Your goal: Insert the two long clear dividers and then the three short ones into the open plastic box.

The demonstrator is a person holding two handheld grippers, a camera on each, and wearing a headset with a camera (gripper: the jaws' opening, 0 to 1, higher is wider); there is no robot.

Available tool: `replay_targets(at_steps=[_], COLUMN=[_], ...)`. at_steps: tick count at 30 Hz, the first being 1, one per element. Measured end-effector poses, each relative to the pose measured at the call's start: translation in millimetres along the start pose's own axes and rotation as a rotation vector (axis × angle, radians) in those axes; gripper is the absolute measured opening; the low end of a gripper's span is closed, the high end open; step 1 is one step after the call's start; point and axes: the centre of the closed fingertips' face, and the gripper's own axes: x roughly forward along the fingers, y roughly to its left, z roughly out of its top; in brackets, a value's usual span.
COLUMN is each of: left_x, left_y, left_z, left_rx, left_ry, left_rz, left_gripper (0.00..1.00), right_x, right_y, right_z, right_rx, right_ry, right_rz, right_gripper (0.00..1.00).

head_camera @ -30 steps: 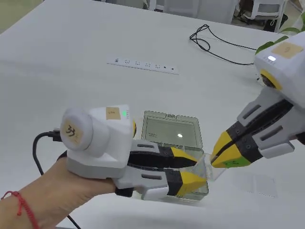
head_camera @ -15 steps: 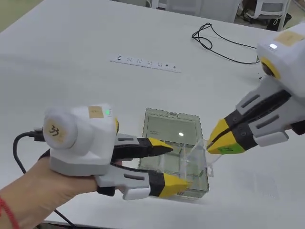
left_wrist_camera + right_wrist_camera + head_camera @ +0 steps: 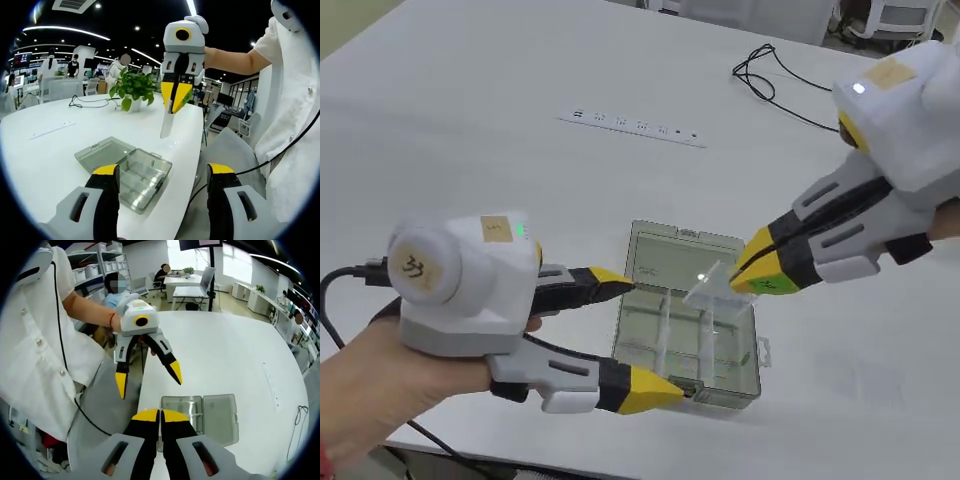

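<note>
The right gripper (image 3: 160, 415) rises from 6 o'clock with its yellow-tipped jaws pressed together; anything between them is too thin to make out. Just beyond, toward 5 o'clock, the open plastic box (image 3: 220, 415) lies on the white table (image 3: 225, 347). Near centre, the left gripper (image 3: 148, 379) points down, jaws spread wide.

The left gripper (image 3: 645, 335) bears a handwritten "33".

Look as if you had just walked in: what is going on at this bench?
A person works with two hand-held grippers. The right hand-held gripper is shut on a clear divider, held above the open plastic box on the white table. The left hand-held gripper is open at the box's near side, holding nothing. Some dividers already stand inside.
</note>
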Motion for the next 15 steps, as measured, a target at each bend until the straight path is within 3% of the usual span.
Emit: replay_targets(at_steps=[12,15], left_x=[-13.7,-16.1], left_y=[17.5,19.4], left_z=[-16.6,-20.6], left_rx=[-0.014,-0.013], left_ry=[0.027,0.033], left_rz=[0.053,0.054], left_gripper=[0.95,0.97], right_x=[30.6,41.0], right_y=[-28.3,-34.1], right_z=[-0.5,-3.0], right_rx=[0.013,0.017], right_ry=[0.000,-0.001], right_rz=[-0.044,-0.051], right_gripper=[0.03,0.03])
